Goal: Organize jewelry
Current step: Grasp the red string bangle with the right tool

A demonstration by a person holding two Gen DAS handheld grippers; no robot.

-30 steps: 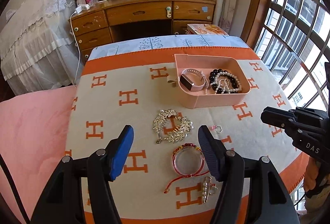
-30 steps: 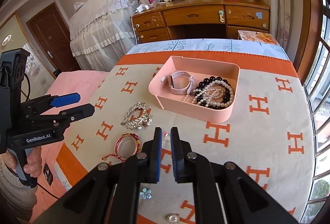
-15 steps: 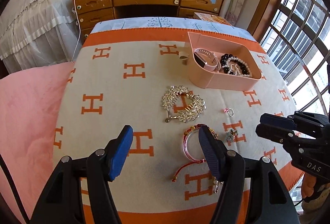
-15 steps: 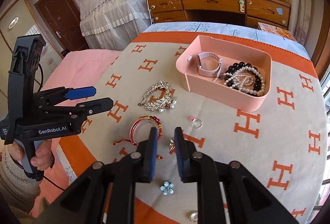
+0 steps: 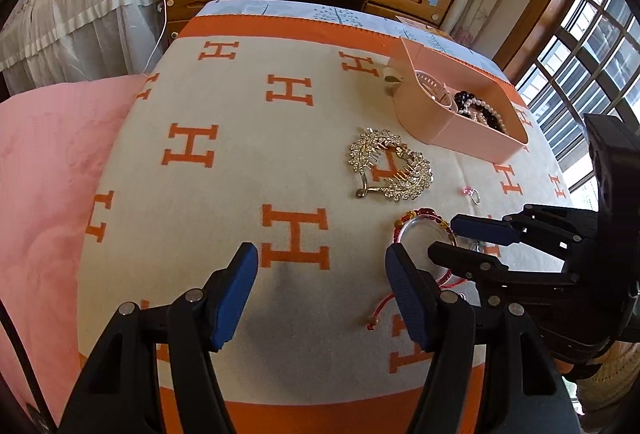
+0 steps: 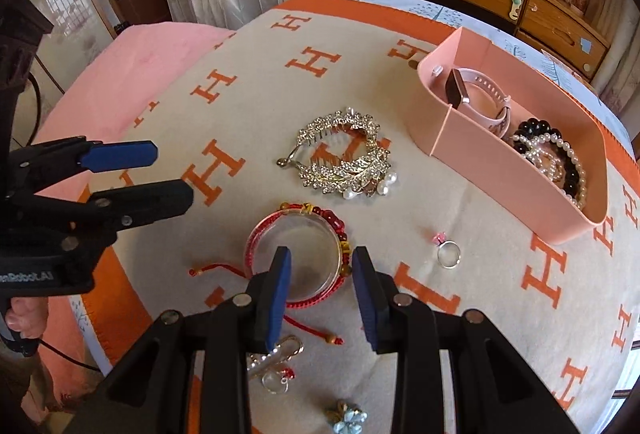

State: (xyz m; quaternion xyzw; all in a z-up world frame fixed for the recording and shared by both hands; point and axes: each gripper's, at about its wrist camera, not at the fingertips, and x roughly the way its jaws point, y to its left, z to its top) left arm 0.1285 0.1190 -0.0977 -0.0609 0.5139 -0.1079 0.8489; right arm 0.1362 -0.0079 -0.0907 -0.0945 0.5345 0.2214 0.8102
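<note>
Our red bracelet (image 6: 298, 254) lies on the blanket (image 6: 248, 114), at seven o'clock from the pink tray (image 6: 500, 162) holding a watch (image 6: 476, 102) and pearl beads (image 6: 552, 162). Our right gripper (image 6: 320, 274) hovers over it, fingers just opened narrow, partly hiding the clear ring. Left gripper (image 5: 320, 274) fingers stand wide, empty.

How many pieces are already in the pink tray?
3 visible: a pink-strapped watch at the pink tray's near-left end, a black bead bracelet and a pearl strand tangled together beside it. Smaller pieces underneath could be hidden.
</note>
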